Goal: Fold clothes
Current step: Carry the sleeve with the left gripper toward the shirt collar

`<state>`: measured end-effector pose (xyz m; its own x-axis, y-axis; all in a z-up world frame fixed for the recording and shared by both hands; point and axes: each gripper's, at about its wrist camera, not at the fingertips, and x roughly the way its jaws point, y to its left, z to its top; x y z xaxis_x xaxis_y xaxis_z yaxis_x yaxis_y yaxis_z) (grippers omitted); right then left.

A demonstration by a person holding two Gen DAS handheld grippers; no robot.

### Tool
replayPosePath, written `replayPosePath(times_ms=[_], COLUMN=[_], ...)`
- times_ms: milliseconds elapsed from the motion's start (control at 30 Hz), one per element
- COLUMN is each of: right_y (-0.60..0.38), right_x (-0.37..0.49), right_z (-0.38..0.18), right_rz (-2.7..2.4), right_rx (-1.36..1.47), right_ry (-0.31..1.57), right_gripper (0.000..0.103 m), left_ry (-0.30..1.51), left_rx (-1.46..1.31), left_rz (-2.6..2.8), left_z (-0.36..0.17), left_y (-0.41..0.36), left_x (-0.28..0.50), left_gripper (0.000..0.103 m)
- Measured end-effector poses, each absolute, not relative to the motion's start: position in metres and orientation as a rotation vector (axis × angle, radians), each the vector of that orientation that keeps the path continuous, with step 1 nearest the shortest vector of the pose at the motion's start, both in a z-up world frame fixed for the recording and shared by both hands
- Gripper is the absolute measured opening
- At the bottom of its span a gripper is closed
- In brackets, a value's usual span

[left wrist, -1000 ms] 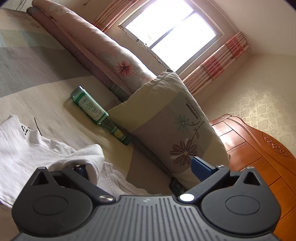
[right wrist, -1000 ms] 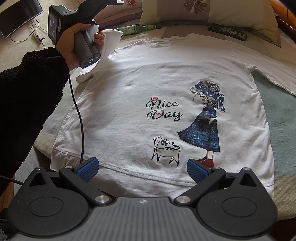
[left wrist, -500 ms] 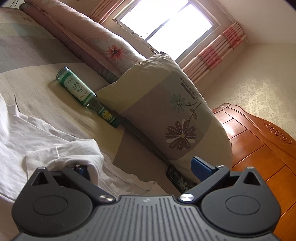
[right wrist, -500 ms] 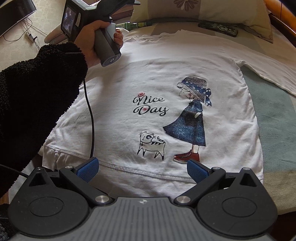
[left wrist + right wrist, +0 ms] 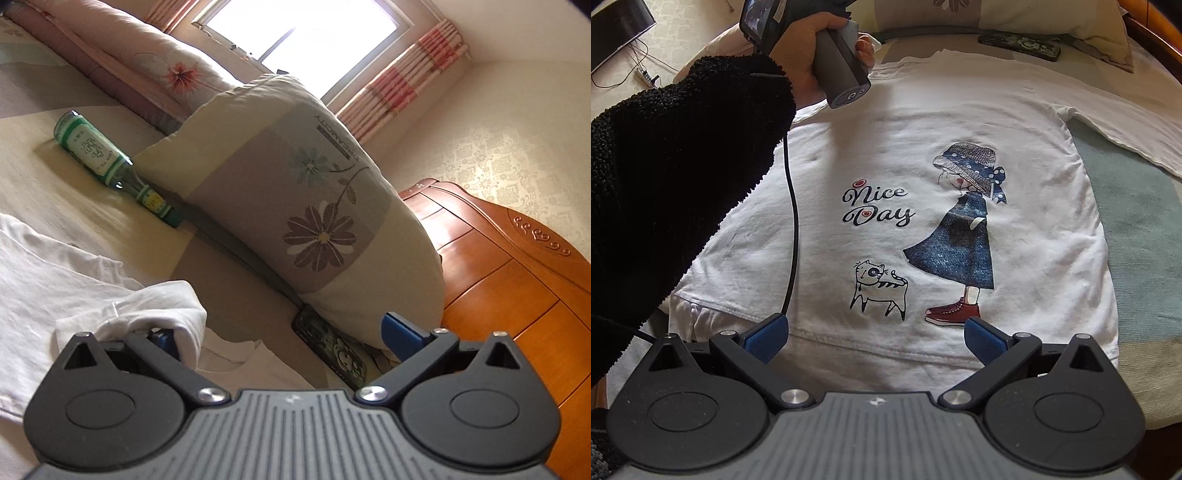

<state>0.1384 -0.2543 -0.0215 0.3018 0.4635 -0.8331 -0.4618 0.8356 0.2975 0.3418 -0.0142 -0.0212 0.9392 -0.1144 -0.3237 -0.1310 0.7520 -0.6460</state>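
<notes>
A white long-sleeved shirt (image 5: 923,129) with a "Nice Day" girl-and-cat print lies flat, front up, on the bed. My right gripper (image 5: 875,336) hovers open over its bottom hem, holding nothing. A hand (image 5: 809,59) in a black sleeve holds the left gripper up by the shirt's left shoulder. In the left wrist view the left gripper (image 5: 280,334) stands open, and the shirt's left sleeve (image 5: 159,302) is bunched and draped over its left finger. The other sleeve (image 5: 1126,136) lies stretched out to the right.
A green glass bottle (image 5: 92,147) lies on the bed beside a flowered pillow (image 5: 295,199). A phone in a dark case (image 5: 332,350) rests under the pillow's edge, just past the collar. A wooden headboard (image 5: 517,277) stands behind. A cable (image 5: 792,221) hangs across the shirt.
The left gripper has carried the bunched sleeve to the right, inward over the shirt toward the collar and pillow. The right gripper stayed open over the hem, drifting only slightly.
</notes>
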Motion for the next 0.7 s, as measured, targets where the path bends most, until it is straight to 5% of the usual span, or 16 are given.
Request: replayPosePath(times_ms=[400, 700], right_y=[-0.26, -0.258], right_x=[0.142, 0.141], right_z=[-0.025, -0.024], right_rz=[0.592, 0.584], right_rx=[0.024, 0.027], right_ry=[1.113, 1.113], right_gripper=[0.103, 0.103], left_ry=[0.465, 0.587], left_rx=[-0.604, -0.226], left_rz=[-0.061, -0.139], left_z=[-0.04, -0.039], left_y=[-0.042, -0.085], left_x=[0.346, 0.341], left_gripper=[0.102, 0.102])
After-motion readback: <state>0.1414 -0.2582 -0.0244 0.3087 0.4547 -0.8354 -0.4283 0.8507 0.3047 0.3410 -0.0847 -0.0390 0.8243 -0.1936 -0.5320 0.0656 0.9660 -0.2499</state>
